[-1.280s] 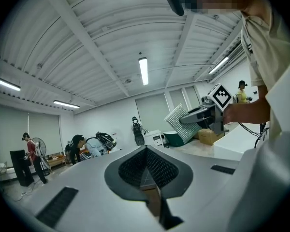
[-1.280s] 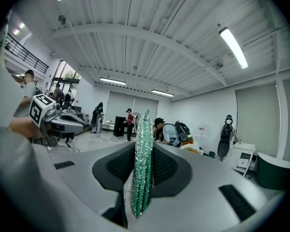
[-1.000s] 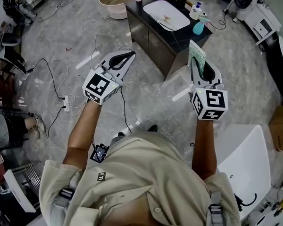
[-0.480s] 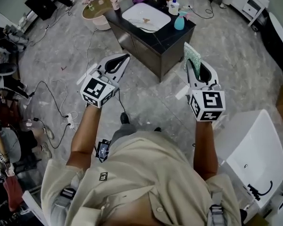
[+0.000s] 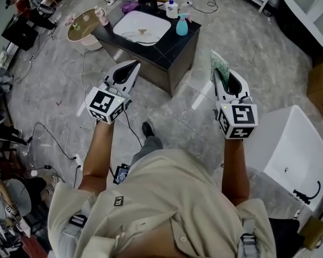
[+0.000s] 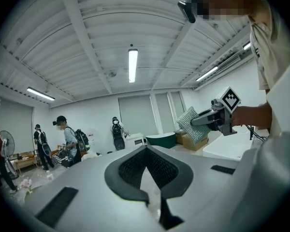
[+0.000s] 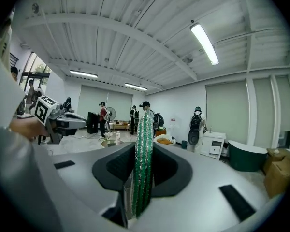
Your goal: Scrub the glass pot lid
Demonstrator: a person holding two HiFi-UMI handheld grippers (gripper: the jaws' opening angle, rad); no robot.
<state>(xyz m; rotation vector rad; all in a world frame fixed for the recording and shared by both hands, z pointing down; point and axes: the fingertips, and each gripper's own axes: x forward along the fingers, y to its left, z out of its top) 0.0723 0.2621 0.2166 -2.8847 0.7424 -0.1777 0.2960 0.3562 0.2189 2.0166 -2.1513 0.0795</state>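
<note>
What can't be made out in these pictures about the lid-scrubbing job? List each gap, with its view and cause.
The glass pot lid: identifiable in no view; the small brown thing in the white sink is too small in the head view to name.
The green scrubbing pad: edge-on in the right gripper view, so its faces are hidden.
Labels on the bottles: too small in the head view.

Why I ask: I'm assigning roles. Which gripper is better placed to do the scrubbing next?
Right. The right gripper is shut on the green scouring pad, held upright between its jaws. The left gripper is shut on nothing, so it could only steady things.
</note>
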